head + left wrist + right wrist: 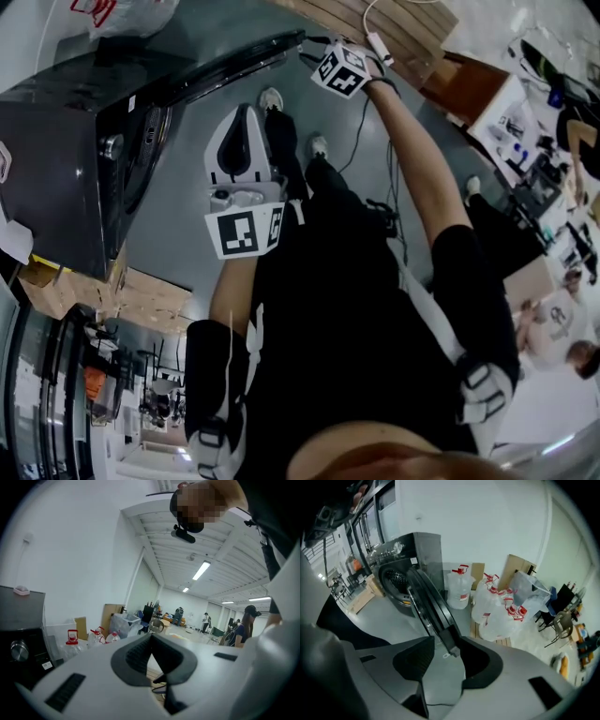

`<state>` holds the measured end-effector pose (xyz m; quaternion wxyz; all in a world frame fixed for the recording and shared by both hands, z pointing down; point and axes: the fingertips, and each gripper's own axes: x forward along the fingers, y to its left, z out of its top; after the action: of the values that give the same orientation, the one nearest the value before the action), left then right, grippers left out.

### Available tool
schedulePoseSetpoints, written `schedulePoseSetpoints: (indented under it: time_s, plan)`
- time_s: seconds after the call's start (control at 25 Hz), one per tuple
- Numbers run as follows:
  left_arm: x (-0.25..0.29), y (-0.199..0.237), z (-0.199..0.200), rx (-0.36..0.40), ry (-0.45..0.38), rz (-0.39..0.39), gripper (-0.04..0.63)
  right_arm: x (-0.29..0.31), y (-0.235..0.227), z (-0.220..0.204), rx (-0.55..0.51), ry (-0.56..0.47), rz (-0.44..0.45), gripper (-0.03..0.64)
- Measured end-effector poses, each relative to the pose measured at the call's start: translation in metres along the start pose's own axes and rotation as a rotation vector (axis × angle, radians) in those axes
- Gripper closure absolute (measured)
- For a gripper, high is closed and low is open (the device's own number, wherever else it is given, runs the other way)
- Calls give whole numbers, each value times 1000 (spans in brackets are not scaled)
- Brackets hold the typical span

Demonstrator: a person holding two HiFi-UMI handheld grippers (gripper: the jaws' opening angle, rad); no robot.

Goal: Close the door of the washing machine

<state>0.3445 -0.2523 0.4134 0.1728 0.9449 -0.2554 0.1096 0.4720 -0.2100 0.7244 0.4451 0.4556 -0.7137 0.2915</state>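
The black washing machine (84, 159) stands at the left with its round door (244, 61) swung wide open toward the upper right. My right gripper (307, 45) is at the door's free edge. In the right gripper view the door (424, 597) runs from the drum opening (396, 581) down between the jaws, and my right gripper (449, 644) is shut on its outer edge. My left gripper (246, 112) is held in front of the body, away from the machine. Its jaws are shut with nothing between them (151, 641). The machine's corner (18, 639) shows at its left.
Water jugs (457, 590) and clear bags (501, 606) stand beside the machine against the wall. Cables (375, 122) trail over the grey floor near the person's feet (272, 98). Wooden pallets (141, 295) lie left of the machine, and desks (525, 122) with people are at the right.
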Motion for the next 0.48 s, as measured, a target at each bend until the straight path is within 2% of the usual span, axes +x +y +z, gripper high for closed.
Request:
schedulePoseSetpoints:
  time_s: [0.16,0.48]
  plan:
    - [4,6,-3,-2,8,1,589,29,-10,-6,-88,66,2,453]
    - [6,13,-12,14,28,-6,589,65,-21,-11,-194,100,1,457]
